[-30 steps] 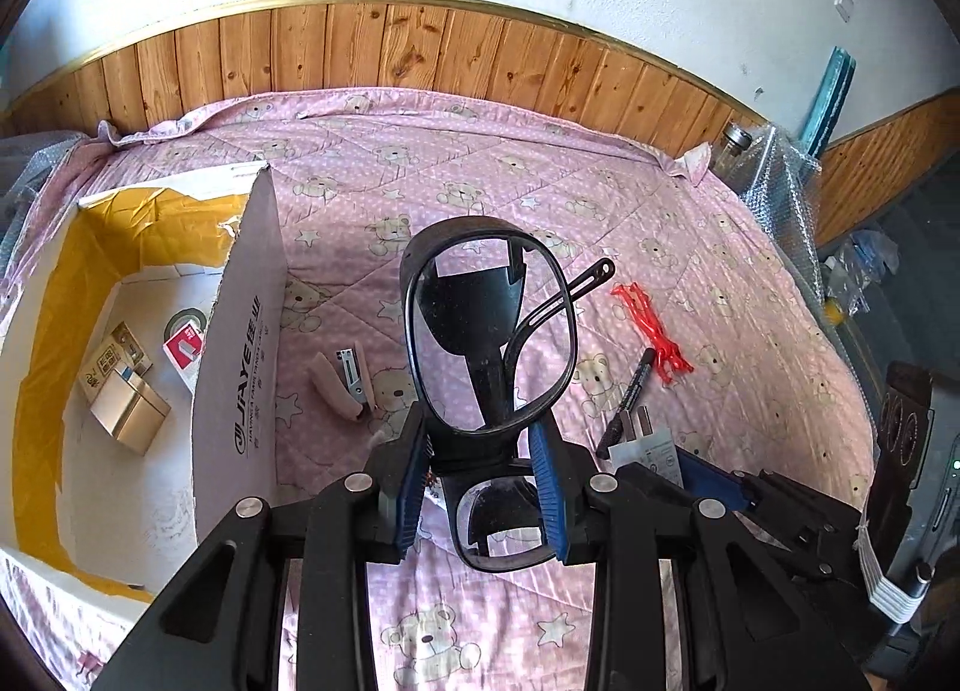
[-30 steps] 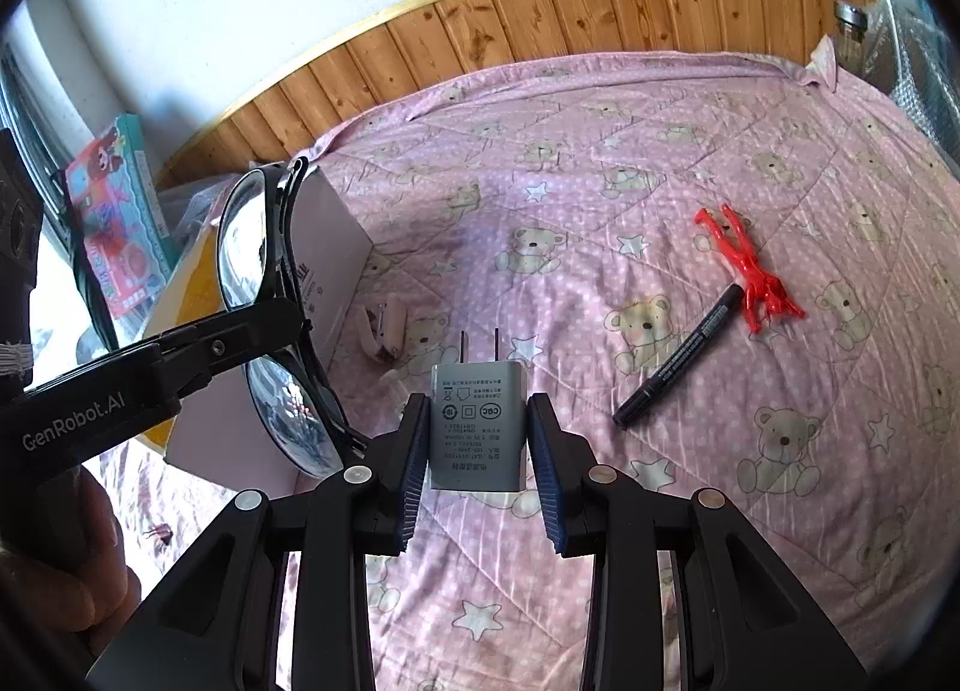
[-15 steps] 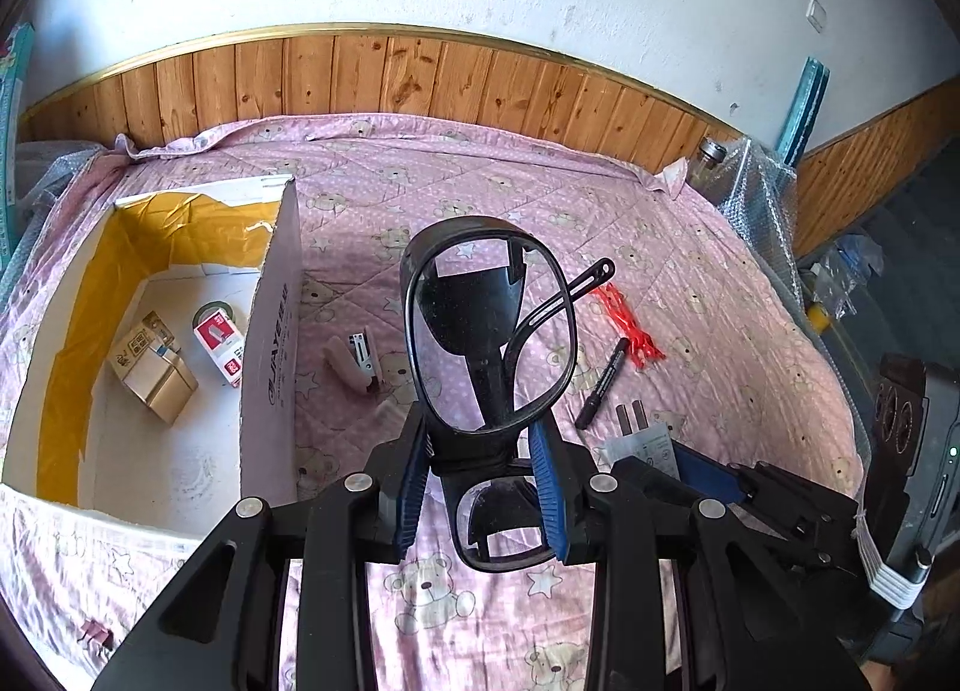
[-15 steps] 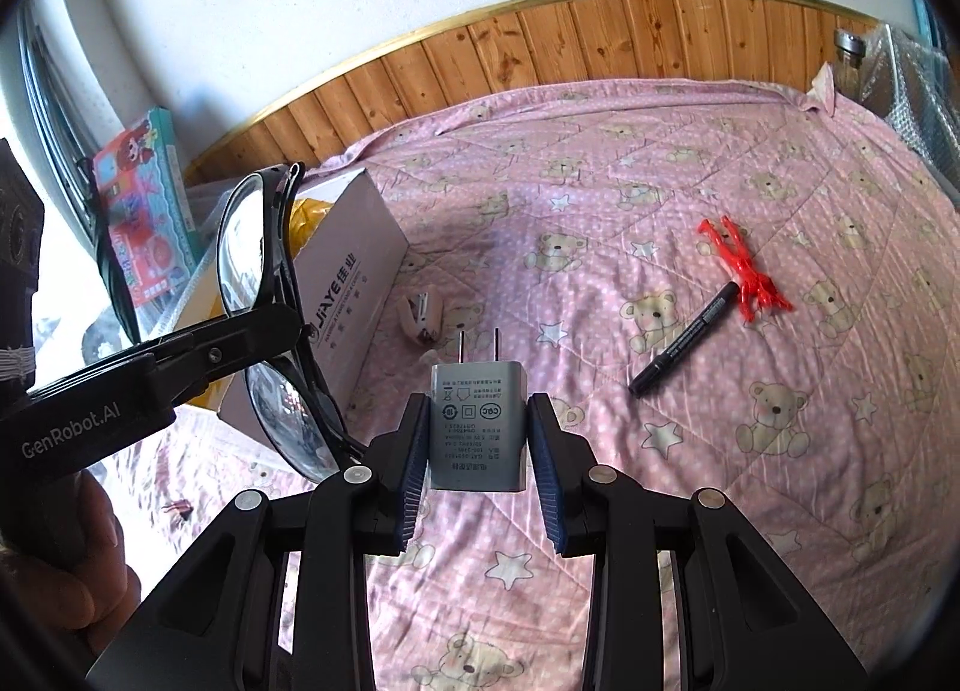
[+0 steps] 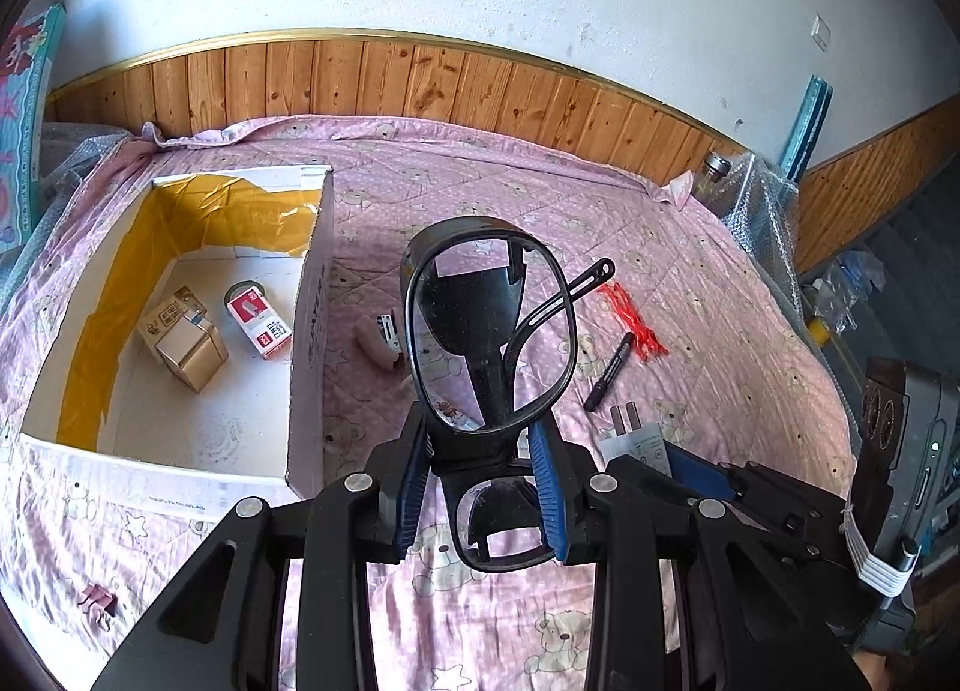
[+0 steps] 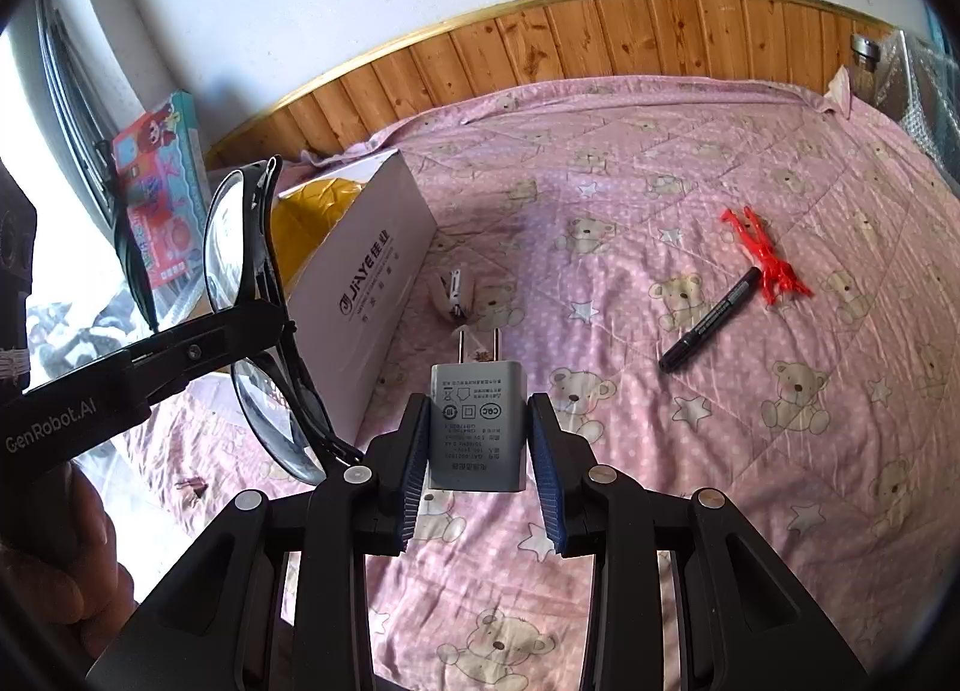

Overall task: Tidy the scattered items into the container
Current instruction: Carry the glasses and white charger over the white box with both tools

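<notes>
We have the black-framed glasses (image 5: 489, 331) pinched at the bridge and lower rim by the left hand-held gripper (image 5: 480, 487), its blue pads closed on the frame, so the glasses stand upright in the air just right of the box (image 5: 309, 325) and above the bed (image 5: 720, 283). We judge them light but fragile: thin plastic frame, glossy curved lenses that would smudge or scratch, and a slim temple arm sticking out to the right that could snag on the box wall, so the frame is the place to hold, not the lens. The right hand-held gripper (image 6: 479, 433) is closed on a grey charger plug (image 6: 478, 427), squeezed across its flat sides with the two metal prongs pointing away; it is a stiff, smooth, compact block and should sit securely. The box is white cardboard with yellow tape lining its inner walls, rigid enough to lower things over, and already holds a small brown carton (image 5: 183, 340) and a red-and-white packet (image 5: 259, 322). On the soft, quilted pink bedspread lie a beige stapler (image 5: 378, 337) beside the box, a slim black marker (image 5: 609, 371), and a spindly red plastic figure (image 5: 633, 320) touching the marker's tip.
</notes>
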Available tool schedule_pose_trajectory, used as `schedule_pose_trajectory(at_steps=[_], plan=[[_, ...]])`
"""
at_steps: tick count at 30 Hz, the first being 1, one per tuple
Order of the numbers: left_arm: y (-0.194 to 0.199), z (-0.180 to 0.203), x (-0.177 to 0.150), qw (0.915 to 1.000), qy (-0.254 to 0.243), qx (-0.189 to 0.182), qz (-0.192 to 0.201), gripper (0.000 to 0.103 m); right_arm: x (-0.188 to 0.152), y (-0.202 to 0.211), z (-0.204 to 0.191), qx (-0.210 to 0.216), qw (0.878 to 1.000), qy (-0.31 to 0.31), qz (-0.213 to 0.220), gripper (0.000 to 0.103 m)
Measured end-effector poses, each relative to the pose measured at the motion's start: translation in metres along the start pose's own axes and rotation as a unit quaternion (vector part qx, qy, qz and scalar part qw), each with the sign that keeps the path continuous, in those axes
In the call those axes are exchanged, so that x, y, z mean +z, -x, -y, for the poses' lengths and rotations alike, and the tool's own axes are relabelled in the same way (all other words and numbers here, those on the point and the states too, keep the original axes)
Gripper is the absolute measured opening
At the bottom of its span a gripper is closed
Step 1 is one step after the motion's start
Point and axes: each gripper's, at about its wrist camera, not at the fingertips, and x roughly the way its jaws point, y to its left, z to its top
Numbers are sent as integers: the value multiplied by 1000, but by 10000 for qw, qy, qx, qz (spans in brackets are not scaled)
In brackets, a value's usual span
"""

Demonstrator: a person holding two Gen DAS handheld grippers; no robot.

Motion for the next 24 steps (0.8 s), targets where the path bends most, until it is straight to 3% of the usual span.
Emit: schedule_pose_trajectory(at_steps=[24], plan=[[63,-74,12,9963,615,98,584,34,22,9,-60,214,9976,649,144,34]])
